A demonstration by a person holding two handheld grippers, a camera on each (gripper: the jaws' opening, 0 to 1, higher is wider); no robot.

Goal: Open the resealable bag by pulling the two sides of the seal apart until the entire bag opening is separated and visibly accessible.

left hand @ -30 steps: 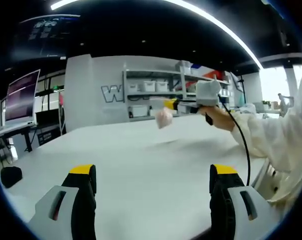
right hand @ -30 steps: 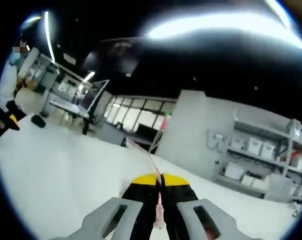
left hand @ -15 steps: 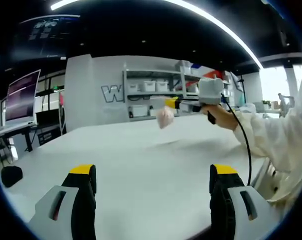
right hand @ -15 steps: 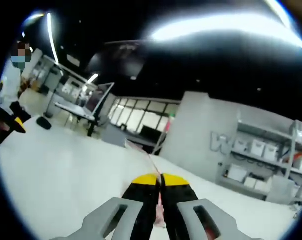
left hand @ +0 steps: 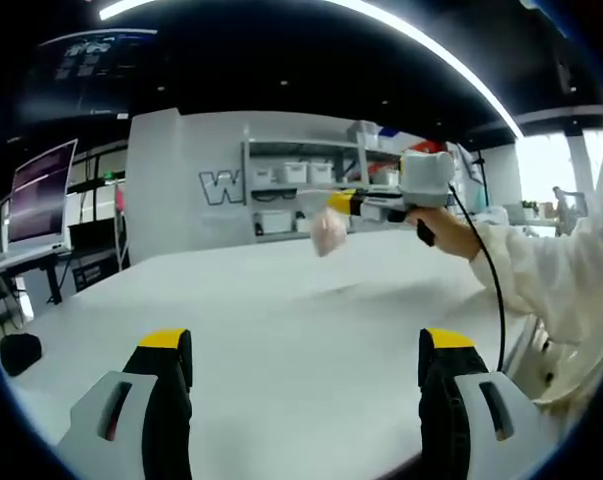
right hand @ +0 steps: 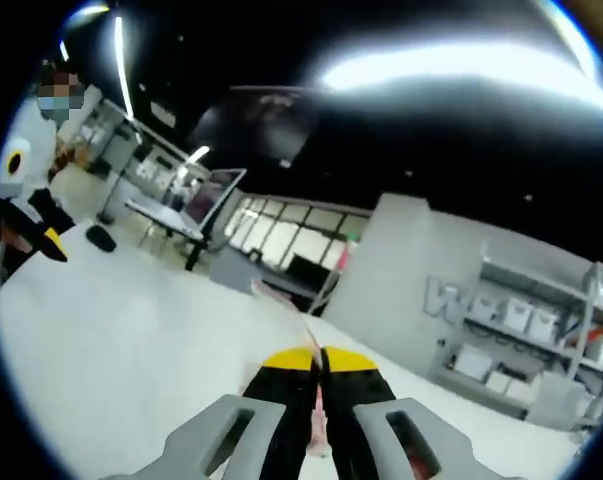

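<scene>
White and bare, the broad tabletop (left hand: 281,320) runs back toward a grey wall with shelving, with a monitor on a side desk at the far left of the left gripper view. Low in that view, the left gripper (left hand: 301,365) stands with its yellow-tipped black jaws wide apart and nothing between them, apparently kept free as the second hand for the seal. Right of centre and above the tabletop, the small translucent pinkish resealable bag (left hand: 329,232) hangs from the tip of the right gripper (left hand: 343,204), carried by a person's white-sleeved arm (left hand: 541,270) coming in from the right edge; lifting it clear of the surface lets the pouch dangle and presumably leaves its mouth reachable. In the right gripper view, the left gripper appears small at the far left edge, and at bottom centre the right gripper's (right hand: 318,372) jaws are pressed together on a thin edge of the bag, a strip of which pokes up past the tips. Whether the seal has parted cannot be told; the two grippers are well apart, so the pulling step looks not yet begun.
</scene>
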